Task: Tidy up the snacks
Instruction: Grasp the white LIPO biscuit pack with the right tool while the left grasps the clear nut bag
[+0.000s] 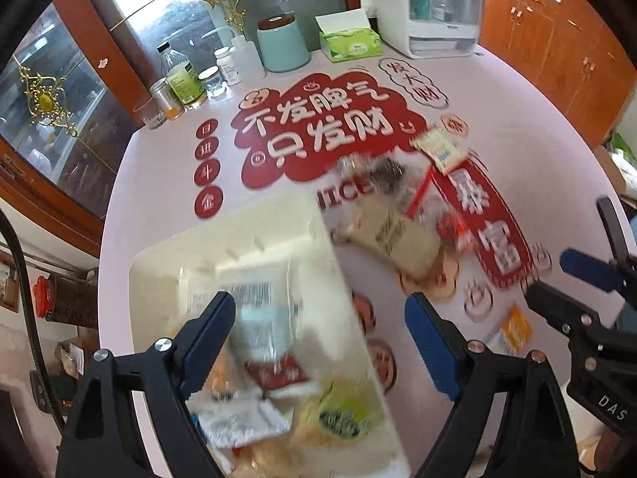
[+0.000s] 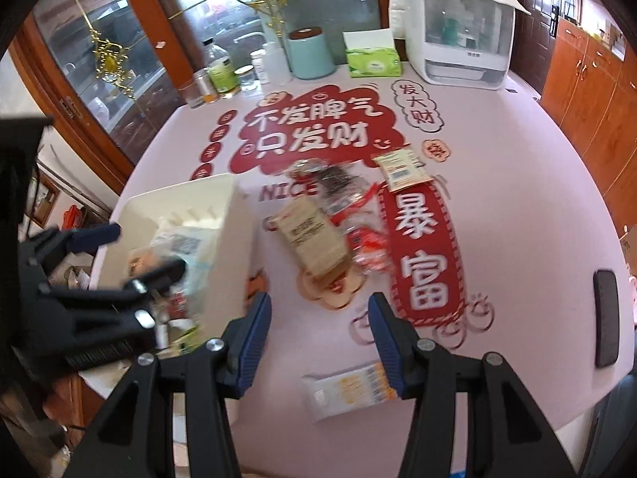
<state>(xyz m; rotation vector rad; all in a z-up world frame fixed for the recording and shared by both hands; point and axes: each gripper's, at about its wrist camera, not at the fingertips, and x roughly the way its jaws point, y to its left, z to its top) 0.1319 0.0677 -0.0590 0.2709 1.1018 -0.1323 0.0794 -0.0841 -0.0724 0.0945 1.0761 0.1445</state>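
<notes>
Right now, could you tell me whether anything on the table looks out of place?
Yes. Several snacks lie loose outside the white bin: a jumbled, overlapping pile at mid-table, a small packet beyond it, and an orange-and-white packet alone near the front edge. Nothing looks spilled or damaged.

Far ahead of gripper: teal canister [image 2: 310,55], green tissue box [image 2: 373,63] to its right, white appliance [image 2: 458,28] rightmost. Bottles [image 2: 223,67] cluster left. Black object [image 2: 606,318] at right table edge.

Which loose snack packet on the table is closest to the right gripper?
The white-and-orange packet, lying alone just under the right gripper. The tan packet, red packets and small cream packet lie farther up the table.
</notes>
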